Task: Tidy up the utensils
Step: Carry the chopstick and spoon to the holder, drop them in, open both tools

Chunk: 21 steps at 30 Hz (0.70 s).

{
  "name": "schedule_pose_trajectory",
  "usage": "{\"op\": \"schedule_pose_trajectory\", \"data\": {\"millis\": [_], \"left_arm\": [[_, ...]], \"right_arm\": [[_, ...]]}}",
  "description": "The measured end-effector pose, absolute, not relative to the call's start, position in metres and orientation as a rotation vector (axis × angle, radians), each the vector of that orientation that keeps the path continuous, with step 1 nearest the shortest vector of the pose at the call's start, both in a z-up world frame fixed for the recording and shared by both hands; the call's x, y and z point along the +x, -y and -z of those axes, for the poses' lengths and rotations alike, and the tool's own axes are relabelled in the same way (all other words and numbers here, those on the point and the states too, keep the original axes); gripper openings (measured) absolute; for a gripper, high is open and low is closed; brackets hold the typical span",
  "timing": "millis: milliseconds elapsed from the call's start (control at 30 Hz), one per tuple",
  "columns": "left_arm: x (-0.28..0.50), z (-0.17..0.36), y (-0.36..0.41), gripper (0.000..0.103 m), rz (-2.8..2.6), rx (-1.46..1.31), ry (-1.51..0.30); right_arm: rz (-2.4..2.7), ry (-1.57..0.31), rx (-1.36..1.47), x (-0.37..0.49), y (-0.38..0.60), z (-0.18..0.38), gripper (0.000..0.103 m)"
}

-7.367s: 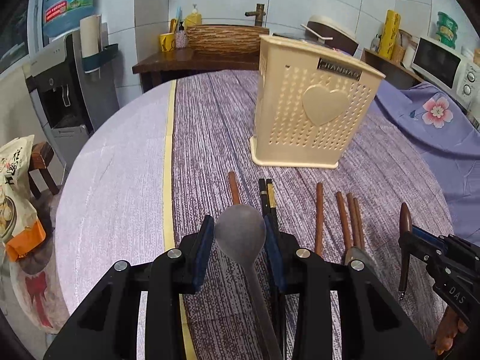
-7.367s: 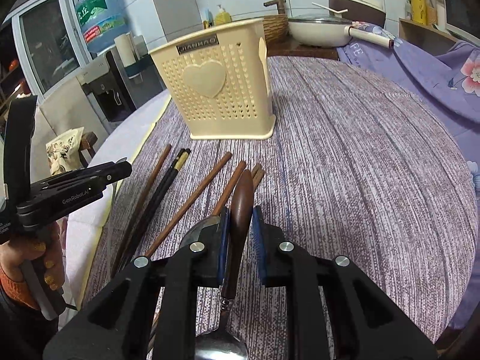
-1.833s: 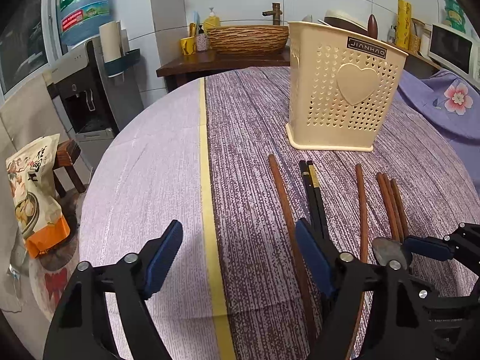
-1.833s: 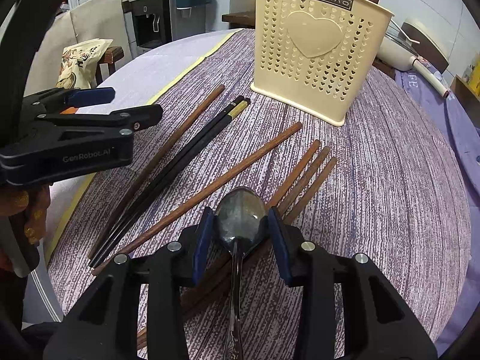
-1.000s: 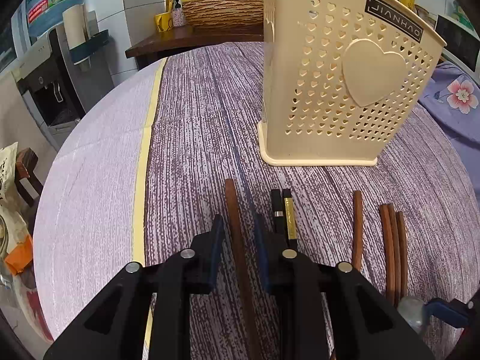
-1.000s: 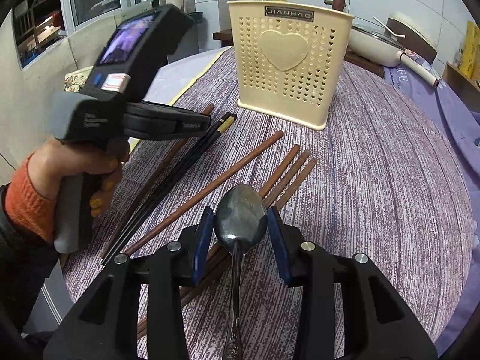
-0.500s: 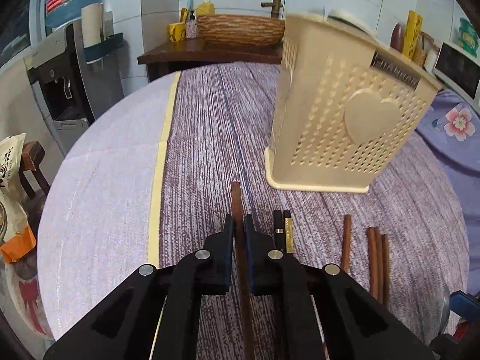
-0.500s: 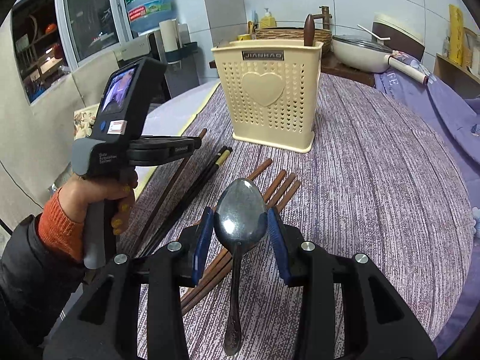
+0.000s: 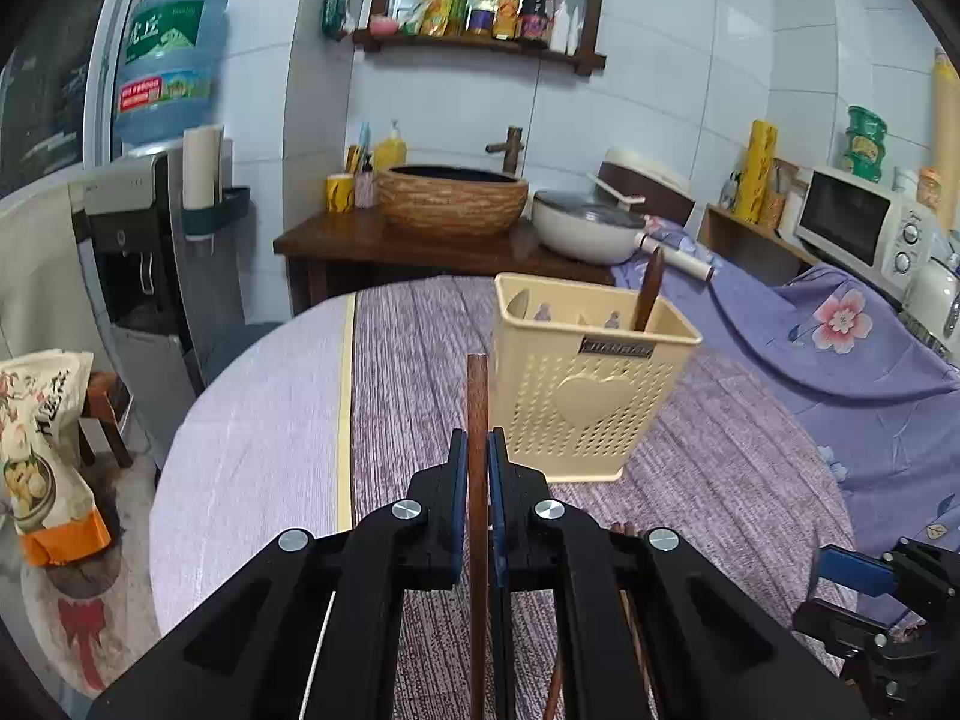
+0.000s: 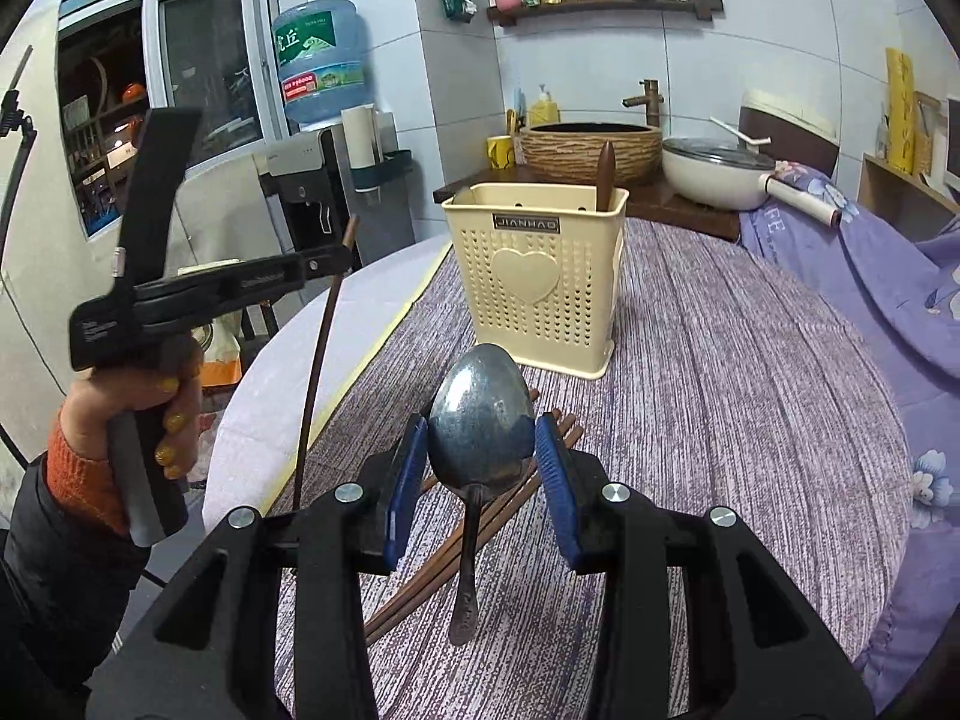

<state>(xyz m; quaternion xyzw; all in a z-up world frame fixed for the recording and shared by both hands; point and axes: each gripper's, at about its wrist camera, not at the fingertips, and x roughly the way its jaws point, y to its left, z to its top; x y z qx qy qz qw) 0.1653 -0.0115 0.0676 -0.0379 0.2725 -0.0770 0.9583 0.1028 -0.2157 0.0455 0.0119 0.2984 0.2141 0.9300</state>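
My left gripper (image 9: 478, 450) is shut on a brown wooden chopstick (image 9: 478, 402) and holds it lifted above the table, left of the cream utensil basket (image 9: 591, 396). In the right wrist view the left gripper (image 10: 336, 258) holds that chopstick (image 10: 318, 360) hanging down. My right gripper (image 10: 482, 444) is shut on a metal spoon (image 10: 480, 414), bowl forward, handle hanging down, above the table in front of the basket (image 10: 534, 282). A brown-handled utensil (image 10: 604, 174) stands in the basket. Several wooden chopsticks (image 10: 456, 552) lie on the cloth below.
The round table has a purple striped cloth (image 10: 720, 396) and a pale cover with a yellow stripe (image 9: 345, 396) on its left. A water dispenser (image 9: 150, 228), a snack bag (image 9: 42, 444), a woven basin (image 9: 450, 198), a pot (image 9: 585, 228) and a microwave (image 9: 864, 228) stand around.
My left gripper closed on the wooden chopstick and lifted it off the table. My right gripper rose with the spoon, away from the chopsticks.
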Motion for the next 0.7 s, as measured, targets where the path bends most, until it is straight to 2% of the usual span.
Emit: {"op": "schedule_pose_trajectory", "data": {"millis": [333,700], "left_arm": [[0.156,-0.089,0.011,0.007,0.160,-0.066,-0.493],[0.167,-0.117,0.017,0.007,0.201,-0.075,-0.466]], "right_arm": [[-0.456,-0.552,0.035,0.097,0.215,-0.062,0.038],[-0.430,-0.446,0.038,0.135,0.211,-0.096,0.038]]}}
